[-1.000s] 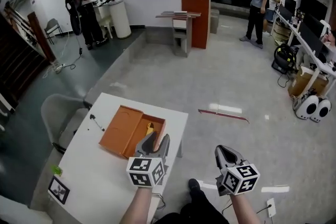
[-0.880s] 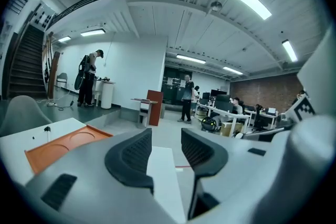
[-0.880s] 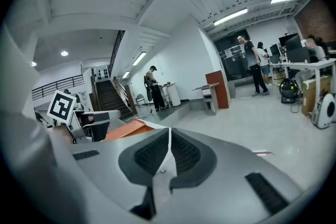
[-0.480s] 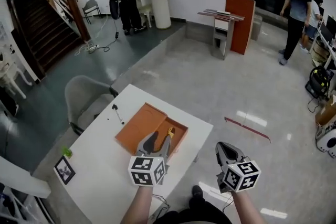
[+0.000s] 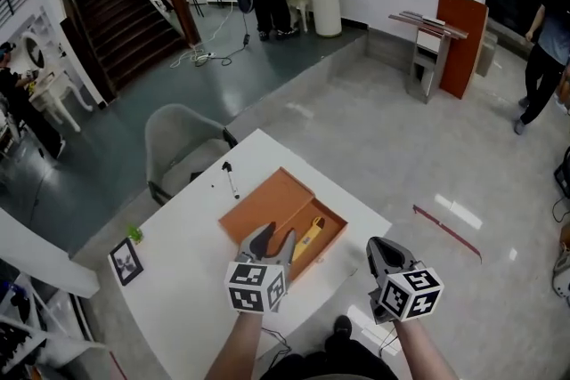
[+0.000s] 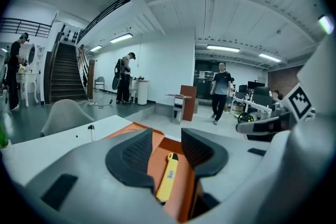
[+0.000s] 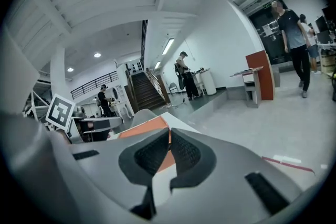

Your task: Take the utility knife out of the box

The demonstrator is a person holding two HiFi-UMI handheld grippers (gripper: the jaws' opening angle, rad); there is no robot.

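Holds the left gripper (image 5: 272, 238) (image 6: 167, 135) with jaws partly apart and clasping nothing, poised at the near end of an open orange rectangular box (image 5: 267, 206) (image 6: 185, 186). Finds in that gap a slim yellow plastic utility knife (image 5: 309, 238) (image 6: 168, 178), lying flat inside the box just ahead of and below the jaw tips, untouched. Holds the right gripper (image 5: 381, 250) (image 7: 169, 136) to the right of the left one, past the edge of the white rectangular table (image 5: 178, 280) bearing the box, jaws closed tip to tip, empty.
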